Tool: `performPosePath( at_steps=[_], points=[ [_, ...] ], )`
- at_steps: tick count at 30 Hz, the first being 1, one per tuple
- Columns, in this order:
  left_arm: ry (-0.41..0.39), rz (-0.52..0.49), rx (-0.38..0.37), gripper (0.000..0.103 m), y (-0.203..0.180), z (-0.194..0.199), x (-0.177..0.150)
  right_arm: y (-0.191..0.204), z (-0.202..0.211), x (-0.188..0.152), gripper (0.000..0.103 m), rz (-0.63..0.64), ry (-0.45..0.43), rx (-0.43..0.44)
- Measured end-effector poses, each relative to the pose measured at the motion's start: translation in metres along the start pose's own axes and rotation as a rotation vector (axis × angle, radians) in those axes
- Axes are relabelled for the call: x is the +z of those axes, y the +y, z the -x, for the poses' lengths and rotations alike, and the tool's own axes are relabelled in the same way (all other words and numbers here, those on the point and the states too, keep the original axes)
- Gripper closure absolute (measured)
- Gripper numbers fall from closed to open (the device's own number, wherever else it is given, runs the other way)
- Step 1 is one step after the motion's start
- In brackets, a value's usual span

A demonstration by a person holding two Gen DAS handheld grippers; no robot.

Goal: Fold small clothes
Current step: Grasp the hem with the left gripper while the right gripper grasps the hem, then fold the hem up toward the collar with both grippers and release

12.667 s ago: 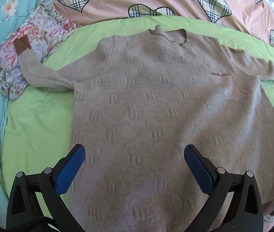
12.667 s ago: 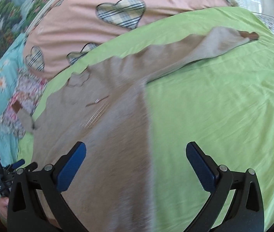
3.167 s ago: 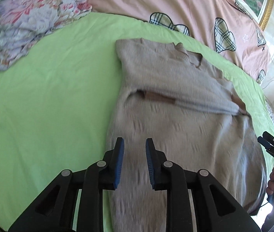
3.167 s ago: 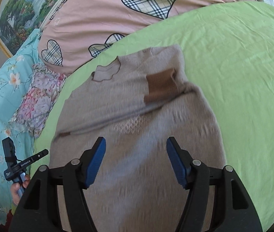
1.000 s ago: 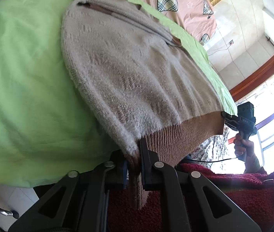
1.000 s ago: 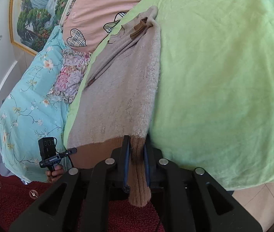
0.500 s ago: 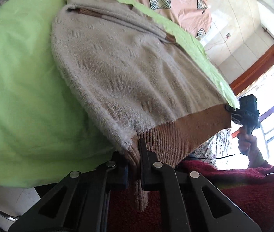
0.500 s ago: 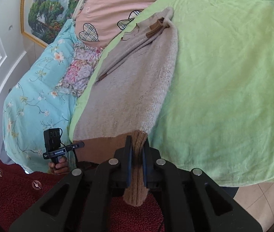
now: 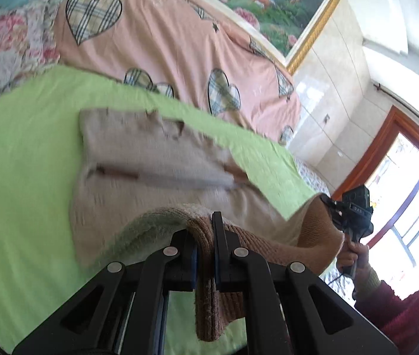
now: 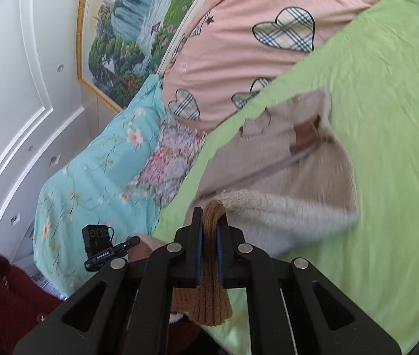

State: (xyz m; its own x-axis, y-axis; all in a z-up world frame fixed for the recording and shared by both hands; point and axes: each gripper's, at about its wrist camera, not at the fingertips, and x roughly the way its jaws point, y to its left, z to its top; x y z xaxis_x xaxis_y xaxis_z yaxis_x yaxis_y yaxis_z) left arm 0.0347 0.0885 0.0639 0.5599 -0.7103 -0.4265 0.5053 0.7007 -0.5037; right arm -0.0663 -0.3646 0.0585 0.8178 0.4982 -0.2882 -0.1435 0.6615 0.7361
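Above the bed [image 9: 17,159], each tool, left tool [image 9: 205,254] and right tool [image 10: 209,245], pinches the sweater [image 9: 150,153] hem; the knit looks soft, floppy, best held at corners.

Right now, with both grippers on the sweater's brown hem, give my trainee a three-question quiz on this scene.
1. True or false: the left gripper is open and clear of the sweater.
2. What lies under the sweater? A) green sheet B) pink quilt C) wooden floor
3. Fill in: the right gripper is shut on the sweater's ribbed brown ____.

Key:
1. False; it is shut on the hem.
2. A, the green sheet; the pink quilt lies beyond the collar.
3. hem
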Motion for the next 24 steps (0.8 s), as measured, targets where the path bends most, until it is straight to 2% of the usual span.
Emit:
performPosePath(
  at_steps=[6,11,17,24],
  points=[
    [-0.046,-0.013,0.061,0.097,0.026,-0.047,0.078,-0.025,-0.056,0.066,0.094,-0.032,-0.039,-0.111],
    [-0.032,0.060,0.121,0.097,0.070,-0.091,0.121,-0.049,-0.098,0.109,0.094,-0.048,-0.037,-0.176],
    [0.022,0.166,0.189,0.097,0.129,-0.148,0.142,-0.089,-0.146,0.147,0.094,-0.083,-0.029,-0.286],
    [0.104,0.227,0.267,0.097,0.173,-0.208,0.139,-0.123,-0.193,0.155,0.094,-0.098,0.027,-0.414]
  ],
)
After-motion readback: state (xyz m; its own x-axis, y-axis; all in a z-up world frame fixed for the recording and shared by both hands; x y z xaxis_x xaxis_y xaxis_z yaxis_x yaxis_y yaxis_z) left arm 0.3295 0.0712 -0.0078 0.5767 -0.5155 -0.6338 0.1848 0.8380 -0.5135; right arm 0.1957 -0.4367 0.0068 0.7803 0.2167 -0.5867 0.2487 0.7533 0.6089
